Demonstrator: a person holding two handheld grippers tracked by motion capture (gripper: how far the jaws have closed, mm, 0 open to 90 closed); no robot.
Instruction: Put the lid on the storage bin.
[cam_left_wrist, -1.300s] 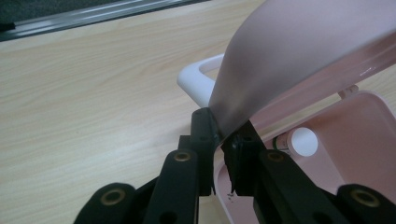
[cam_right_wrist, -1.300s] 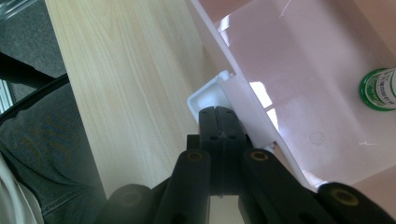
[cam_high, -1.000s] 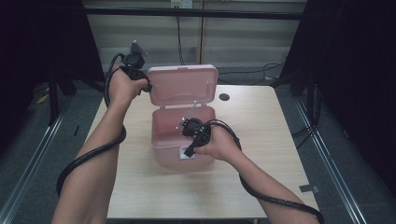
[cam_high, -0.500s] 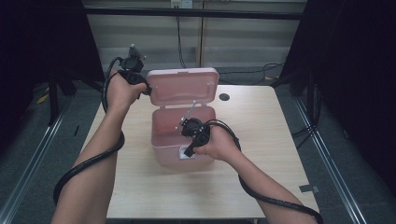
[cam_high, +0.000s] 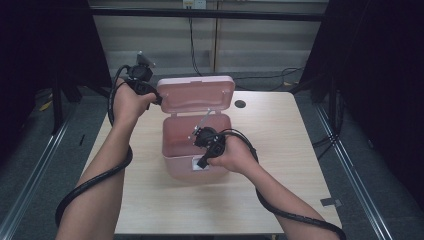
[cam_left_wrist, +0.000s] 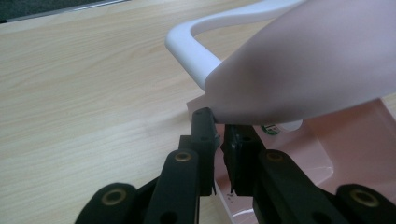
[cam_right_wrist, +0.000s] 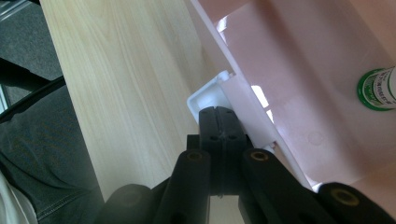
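Both grippers on the pink box (cam_high: 195, 150) mid-table: left gripper (cam_left_wrist: 219, 135) nips the raised lid (cam_high: 196, 93), jaws just easing, right gripper (cam_right_wrist: 219, 123) closed at the front latch (cam_right_wrist: 210, 95); next, likely swing lid fully.

A pink plastic box (cam_high: 192, 150) stands mid-tabletop, its hinged lid (cam_high: 196, 93) raised upright, white handle (cam_left_wrist: 196, 44) behind.

Nothing legible anywhere. Faint white lettering on the green-ringed bottle label (cam_right_wrist: 380, 88) inside the pink storage box (cam_high: 192, 142), too small and blurred to read. Small white label (cam_high: 202, 165) on the box front, also unreadable.
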